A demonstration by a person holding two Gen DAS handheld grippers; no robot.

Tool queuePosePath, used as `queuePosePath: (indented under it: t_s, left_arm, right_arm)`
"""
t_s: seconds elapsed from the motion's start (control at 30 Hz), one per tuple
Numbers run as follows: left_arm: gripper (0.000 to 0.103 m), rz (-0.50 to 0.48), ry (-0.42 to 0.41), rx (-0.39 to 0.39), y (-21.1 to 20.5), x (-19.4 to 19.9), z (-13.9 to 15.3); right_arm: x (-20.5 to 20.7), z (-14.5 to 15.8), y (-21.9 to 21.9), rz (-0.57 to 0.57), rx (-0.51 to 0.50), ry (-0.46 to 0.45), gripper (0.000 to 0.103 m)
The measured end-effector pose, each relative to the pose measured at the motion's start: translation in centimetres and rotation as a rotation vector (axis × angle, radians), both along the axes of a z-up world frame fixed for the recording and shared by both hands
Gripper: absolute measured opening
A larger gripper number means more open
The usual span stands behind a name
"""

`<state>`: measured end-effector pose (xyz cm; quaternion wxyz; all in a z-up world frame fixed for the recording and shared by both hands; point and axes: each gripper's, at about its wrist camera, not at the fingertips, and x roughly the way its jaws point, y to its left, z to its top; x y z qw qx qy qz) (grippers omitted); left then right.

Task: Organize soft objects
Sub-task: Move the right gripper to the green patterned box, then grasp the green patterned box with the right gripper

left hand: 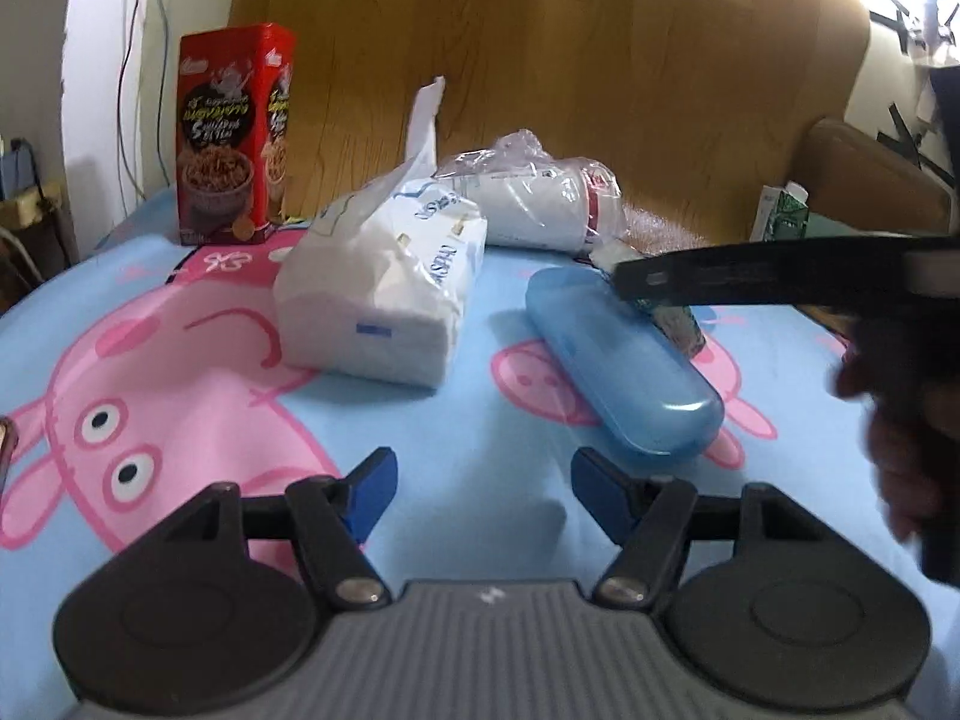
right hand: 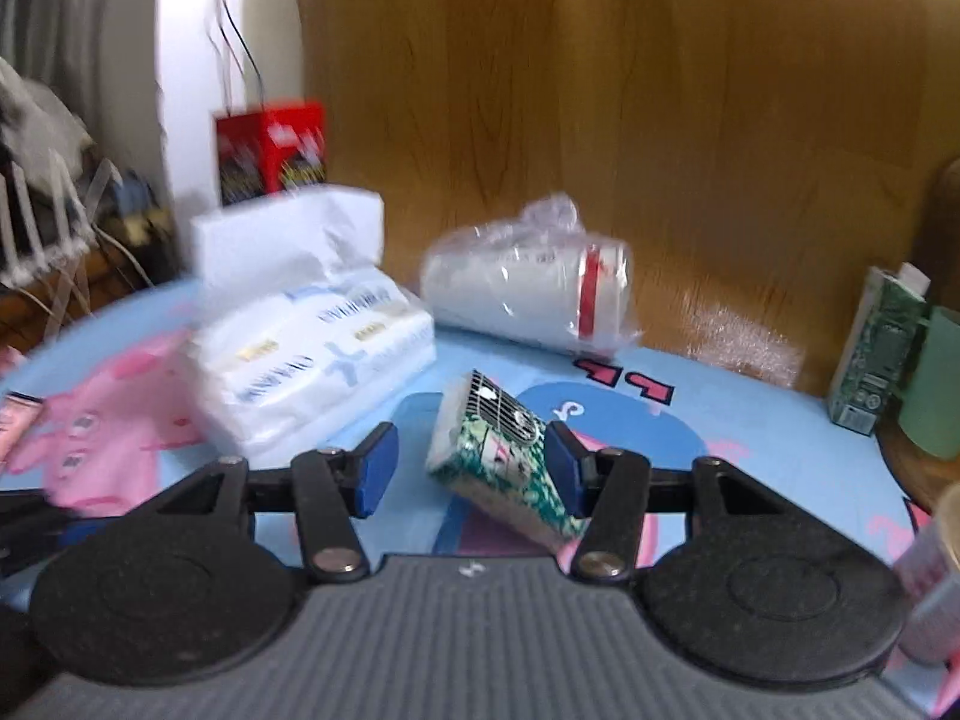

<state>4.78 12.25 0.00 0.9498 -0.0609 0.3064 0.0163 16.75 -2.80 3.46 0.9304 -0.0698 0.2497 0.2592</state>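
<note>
A white tissue pack (left hand: 384,288) lies on the Peppa Pig sheet (left hand: 180,360), also in the right wrist view (right hand: 312,360). A bagged white roll of cups (left hand: 540,204) lies behind it, seen too in the right wrist view (right hand: 528,294). A small green patterned tissue packet (right hand: 498,462) sits tilted between my right gripper's (right hand: 471,468) open fingers, against the right pad (right hand: 561,468). In the left wrist view the right gripper reaches in from the right (left hand: 780,276), the packet (left hand: 678,318) under it. My left gripper (left hand: 483,486) is open and empty, above the sheet.
A blue plastic case (left hand: 624,360) lies right of the tissue pack. A red snack box (left hand: 234,132) stands at the back left. A green carton (right hand: 870,348) and green mug (right hand: 930,384) stand at the right. A wooden headboard (left hand: 600,90) backs the bed.
</note>
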Motion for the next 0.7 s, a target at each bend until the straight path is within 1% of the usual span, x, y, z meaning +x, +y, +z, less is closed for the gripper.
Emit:
queuePosePath:
  t_s: [0.03,0.1,0.17,0.23,0.27,0.3,0.33,0.37,0.4,0.43,0.47,0.5,0.53,0.57,0.63,0.67,0.7]
  left_arm:
    - [0.066,-0.009,0.005,0.016,-0.3,0.2,0.0]
    - [0.066,-0.027,0.002,0.02,-0.6,0.1,-0.1]
    - [0.066,-0.035,-0.006,0.0,-0.4,-0.1,-0.2]
    - [0.066,-0.049,-0.013,-0.038,-0.1,-0.3,-0.1]
    - [0.066,-0.066,-0.021,-0.063,0.0,-0.5,0.1]
    - [0.066,-0.084,-0.027,-0.087,0.0,-0.8,0.2]
    - [0.066,-0.107,-0.031,-0.126,-0.1,-1.2,0.3]
    - [0.066,-0.142,-0.031,-0.178,-0.3,-1.5,0.5]
    - [0.066,-0.187,-0.028,-0.243,-0.4,-1.6,0.7]
    - [0.068,-0.235,-0.021,-0.304,-0.7,-1.7,0.8]
    - [0.068,-0.276,-0.015,-0.342,-1.1,-1.8,0.9]
    - [0.068,-0.321,-0.009,-0.369,-1.8,-1.8,1.1]
    - [0.068,-0.355,-0.009,-0.378,-2.5,-2.0,1.4]
    - [0.068,-0.381,-0.011,-0.375,-3.3,-2.2,1.6]
    - [0.068,-0.419,-0.003,-0.353,-4.7,-2.3,1.9]
    - [0.068,-0.43,0.005,-0.342,-5.4,-2.3,2.0]
    - [0.068,-0.441,0.018,-0.329,-6.2,-2.4,2.0]
  right_arm:
    - [0.7,-0.5,0.3,-0.017,-0.02,0.013,0.035]
    - [1.3,-0.7,-0.8,-0.04,0.035,0.046,0.031]
    - [0.9,-0.3,-3.1,-0.076,0.136,0.082,0.029]
    - [-0.2,-0.1,-6.1,-0.096,0.23,0.132,0.028]
    - [-1.2,-0.1,-8.0,-0.091,0.28,0.154,0.028]
    - [-2.5,-0.1,-9.5,-0.066,0.305,0.154,0.028]
    - [-4.1,-0.1,-10.5,-0.038,0.299,0.129,0.028]
    - [-6.1,-0.1,-11.3,-0.006,0.254,0.08,0.028]
    - [-8.1,-0.3,-11.6,0.036,0.184,0.02,0.028]
    - [-10.4,-0.6,-11.6,0.093,0.093,-0.049,0.029]
    - [-12.7,-1.1,-11.7,0.151,0.009,-0.103,0.029]
    - [-14.5,-1.6,-11.8,0.213,-0.059,-0.126,0.031]
    - [-16.1,-2.2,-12.0,0.264,-0.104,-0.122,0.038]
    - [-17.2,-2.6,-12.3,0.293,-0.122,-0.103,0.042]
    - [-18.8,-2.9,-13.3,0.301,-0.099,-0.085,0.066]
    - [-19.3,-2.9,-14.0,0.282,-0.064,-0.087,0.07]
    - [-19.5,-2.9,-14.6,0.26,-0.023,-0.082,0.071]
